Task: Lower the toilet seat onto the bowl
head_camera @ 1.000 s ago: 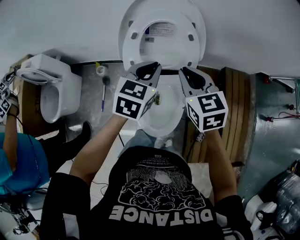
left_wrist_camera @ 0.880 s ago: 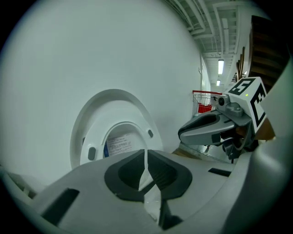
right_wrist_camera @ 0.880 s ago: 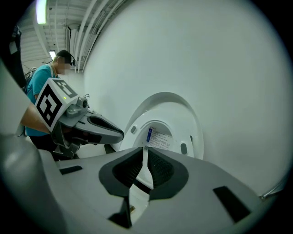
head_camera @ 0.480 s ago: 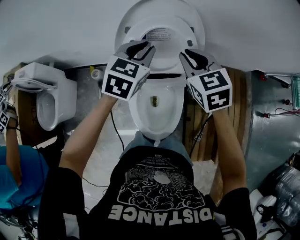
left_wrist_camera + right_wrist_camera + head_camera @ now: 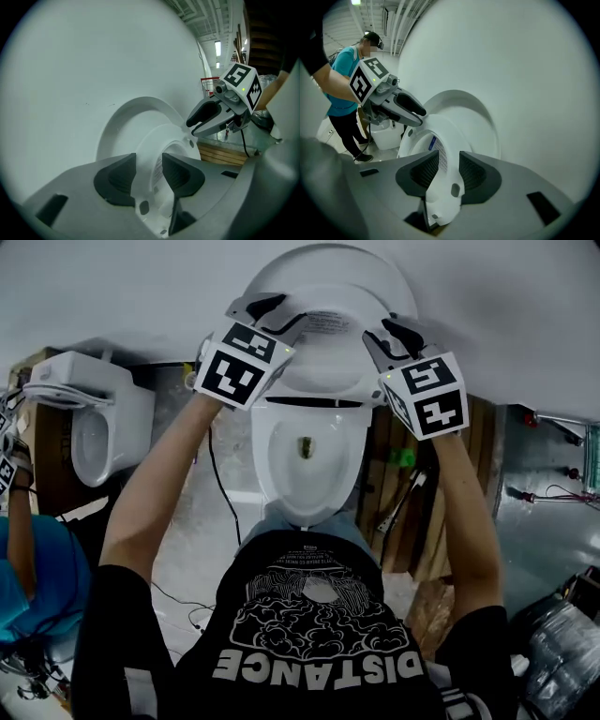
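The white plastic toilet seat (image 5: 281,371) stands raised above the white ceramic toilet bowl (image 5: 272,474), leaning back with the white rounded lid (image 5: 328,259) behind it against the plain white wall (image 5: 112,287). The left gripper (image 5: 265,307) is at the seat's left edge and the right gripper (image 5: 401,332) at its right edge, both high up on the ring. In the left gripper view, the left gripper (image 5: 149,171) has its dark ribbed pads closed on the seat's rim (image 5: 149,150), which fills the narrow gap between them; the right gripper (image 5: 201,123) shows across the ring. In the right gripper view, the right gripper (image 5: 449,171) likewise pinches the seat's rim (image 5: 440,197), with the left gripper (image 5: 419,115) on the far side and the lid (image 5: 473,117) behind. The bowl lies open below the seat. A second white toilet (image 5: 89,418) stands to the left, near a person in a teal shirt (image 5: 344,79), and slatted wooden boards (image 5: 469,456) lie to the bowl's right.
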Demonstrator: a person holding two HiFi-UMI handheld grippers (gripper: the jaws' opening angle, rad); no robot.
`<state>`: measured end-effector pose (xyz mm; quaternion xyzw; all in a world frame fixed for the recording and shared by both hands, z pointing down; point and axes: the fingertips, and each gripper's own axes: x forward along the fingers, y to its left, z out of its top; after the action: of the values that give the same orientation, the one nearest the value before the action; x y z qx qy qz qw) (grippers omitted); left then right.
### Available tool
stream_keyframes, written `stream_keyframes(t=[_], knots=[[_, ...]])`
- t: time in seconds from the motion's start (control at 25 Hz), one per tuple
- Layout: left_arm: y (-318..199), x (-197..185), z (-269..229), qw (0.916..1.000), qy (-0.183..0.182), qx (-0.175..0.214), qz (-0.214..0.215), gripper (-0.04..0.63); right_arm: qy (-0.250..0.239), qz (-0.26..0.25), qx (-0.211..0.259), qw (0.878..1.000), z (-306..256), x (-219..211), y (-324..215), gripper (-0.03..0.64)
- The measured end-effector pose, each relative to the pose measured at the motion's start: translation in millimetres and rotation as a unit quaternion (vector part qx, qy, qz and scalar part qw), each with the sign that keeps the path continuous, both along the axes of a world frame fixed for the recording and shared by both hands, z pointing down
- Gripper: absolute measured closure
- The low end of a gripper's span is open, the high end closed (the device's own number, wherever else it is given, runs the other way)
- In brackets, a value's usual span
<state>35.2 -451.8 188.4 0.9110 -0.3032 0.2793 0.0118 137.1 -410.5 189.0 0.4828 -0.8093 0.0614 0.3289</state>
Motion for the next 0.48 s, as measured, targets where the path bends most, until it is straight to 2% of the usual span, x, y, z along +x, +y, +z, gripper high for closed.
stream_keyframes(t=[0.28,0.48], knots=[[-26.5,3.9,5.1,0.9992,-0.037,0.013,-0.001,0.406,0.029,-0.03,-0.011,0.999,4.4,7.3,-28.3,0.445],[-34.2,9.6,12.3,0.9981,-0.059,-0.005,0.019,0.385,0.04,-0.054,-0.03,0.997,13.1,9.2,-41.0,0.428]])
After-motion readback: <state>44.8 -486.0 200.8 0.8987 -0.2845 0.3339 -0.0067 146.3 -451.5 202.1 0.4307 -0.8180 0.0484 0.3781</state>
